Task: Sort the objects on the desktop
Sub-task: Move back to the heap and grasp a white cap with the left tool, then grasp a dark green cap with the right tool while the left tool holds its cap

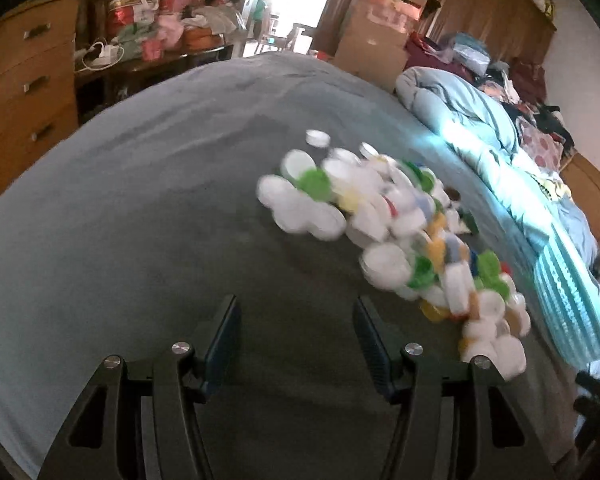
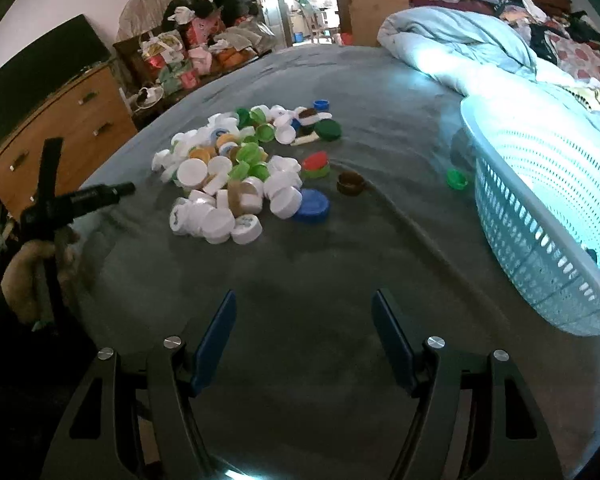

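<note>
A loose heap of bottle caps [image 2: 236, 168], mostly white with green, yellow and blue ones mixed in, lies ahead and left of the right jaws. A brown cap [image 2: 350, 183] and a green cap [image 2: 457, 179] sit apart, the latter just beside the pale-blue mesh basket [image 2: 548, 216] at far right.
</note>
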A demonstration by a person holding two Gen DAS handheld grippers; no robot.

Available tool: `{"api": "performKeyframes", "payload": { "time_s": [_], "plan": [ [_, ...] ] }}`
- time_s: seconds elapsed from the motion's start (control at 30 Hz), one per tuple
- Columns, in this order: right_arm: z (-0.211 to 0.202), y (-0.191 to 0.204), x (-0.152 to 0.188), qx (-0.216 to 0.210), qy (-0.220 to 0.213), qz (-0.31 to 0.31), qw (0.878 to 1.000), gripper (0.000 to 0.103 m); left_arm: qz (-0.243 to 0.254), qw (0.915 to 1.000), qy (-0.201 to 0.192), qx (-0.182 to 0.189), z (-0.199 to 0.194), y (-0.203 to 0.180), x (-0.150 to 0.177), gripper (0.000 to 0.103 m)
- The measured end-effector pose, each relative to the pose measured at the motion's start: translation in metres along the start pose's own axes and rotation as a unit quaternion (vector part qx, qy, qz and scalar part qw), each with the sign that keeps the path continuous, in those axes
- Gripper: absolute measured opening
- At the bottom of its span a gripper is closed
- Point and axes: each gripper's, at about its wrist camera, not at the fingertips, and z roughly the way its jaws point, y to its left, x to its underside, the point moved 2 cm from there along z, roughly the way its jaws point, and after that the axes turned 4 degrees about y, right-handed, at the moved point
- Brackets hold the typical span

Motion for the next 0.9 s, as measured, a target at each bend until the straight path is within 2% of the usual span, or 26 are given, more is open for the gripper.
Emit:
{"api": "performKeyframes", "payload": {
  "time_s": [0.1,0.23,0.37,0.4,0.43,0.47,0.5,0.57,0.67,0.83,0.9],
  "plan": [
    [0.006,0.001,0.000,0.001,0.008,0.002,1.000,0.065,0.008,0.9998,0.005,0.016,0.011,0.002,-0.020,0.062],
    [0.012,0.008,-0.002,0.000,0.017,-0.008,1.000,0.065,0.025,0.9994,0.021,0.010,0.036,-0.004,-0.038,0.062],
    [0.016,0.011,-0.004,0.001,0.026,-0.012,1.000,0.065,0.003,0.9994,0.025,0.023,0.053,-0.003,-0.052,0.060],
    [0.017,0.011,-0.004,0.001,0.029,-0.014,0.999,0.065,-0.002,0.9993,0.028,0.023,0.056,-0.001,-0.054,0.058],
    [0.017,0.011,-0.004,0.000,0.030,-0.015,0.999,0.065,-0.005,0.9992,0.032,0.021,0.059,-0.001,-0.054,0.034],
    [0.018,0.011,-0.005,-0.001,0.029,-0.014,0.999,0.062,-0.006,0.9992,0.036,0.017,0.061,0.000,-0.053,0.033],
    [0.016,0.011,-0.007,-0.003,0.022,-0.012,1.000,0.053,-0.006,0.9992,0.034,0.019,0.060,0.001,-0.052,0.033],
    [0.012,0.009,-0.010,0.000,0.003,-0.004,1.000,0.041,-0.007,0.9995,0.024,0.019,0.054,0.003,-0.049,0.033],
    [0.013,-0.001,-0.023,0.011,-0.024,0.023,0.999,0.041,-0.016,0.9994,0.020,0.022,0.053,0.008,-0.046,0.033],
    [0.039,-0.030,-0.050,0.011,-0.025,0.078,0.997,0.041,-0.012,0.9998,0.010,0.016,0.052,0.007,-0.044,0.033],
    [0.045,-0.031,-0.061,0.011,-0.025,0.075,0.997,0.041,-0.014,0.9998,-0.004,0.013,0.043,0.009,-0.045,0.033]
  ]
}}
